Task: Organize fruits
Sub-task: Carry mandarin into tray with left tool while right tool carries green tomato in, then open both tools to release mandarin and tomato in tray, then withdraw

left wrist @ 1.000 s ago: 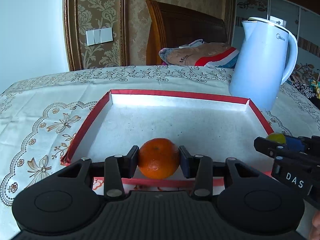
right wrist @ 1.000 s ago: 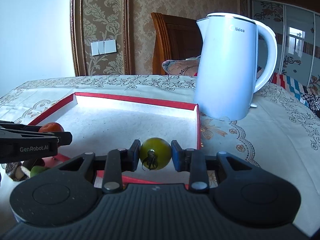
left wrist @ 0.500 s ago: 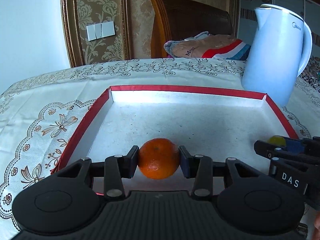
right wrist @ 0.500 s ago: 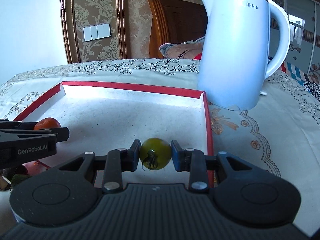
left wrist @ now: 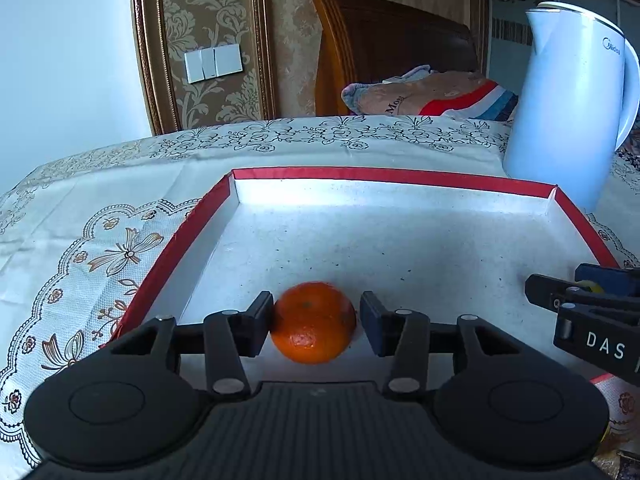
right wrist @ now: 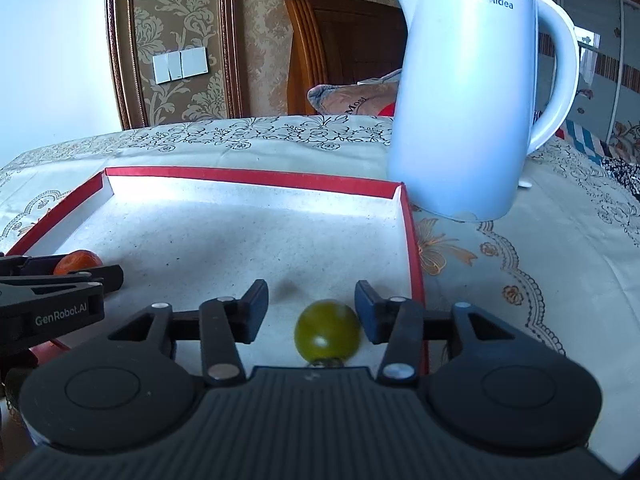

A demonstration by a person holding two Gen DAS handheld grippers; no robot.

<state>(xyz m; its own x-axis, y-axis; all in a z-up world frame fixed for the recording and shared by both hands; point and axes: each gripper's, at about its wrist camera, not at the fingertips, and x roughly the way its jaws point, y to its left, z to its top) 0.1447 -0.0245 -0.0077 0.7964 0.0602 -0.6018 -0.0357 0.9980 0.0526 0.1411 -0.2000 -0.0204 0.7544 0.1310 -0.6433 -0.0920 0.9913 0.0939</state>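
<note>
A red-rimmed tray (left wrist: 384, 176) with a white floor lies on the tablecloth. In the left wrist view my left gripper (left wrist: 314, 320) is open; an orange tangerine (left wrist: 313, 322) rests on the tray floor between its fingers, with a small gap at the right finger. In the right wrist view my right gripper (right wrist: 311, 312) is open; a green tomato (right wrist: 327, 331) lies in the tray near the right finger. The tangerine (right wrist: 78, 261) and left gripper (right wrist: 60, 280) show at left; the right gripper (left wrist: 580, 300) shows at right.
A white Midea kettle (right wrist: 468, 100) stands on the tablecloth just beyond the tray's far right corner. A wooden chair (left wrist: 384, 48) with a folded cloth (left wrist: 432, 94) stands behind the table. The lace-patterned tablecloth (left wrist: 80, 248) spreads left of the tray.
Both grippers moved forward over the tray and opened. The tangerine and the green tomato, held a moment ago, now rest on the tray floor between the fingers.
</note>
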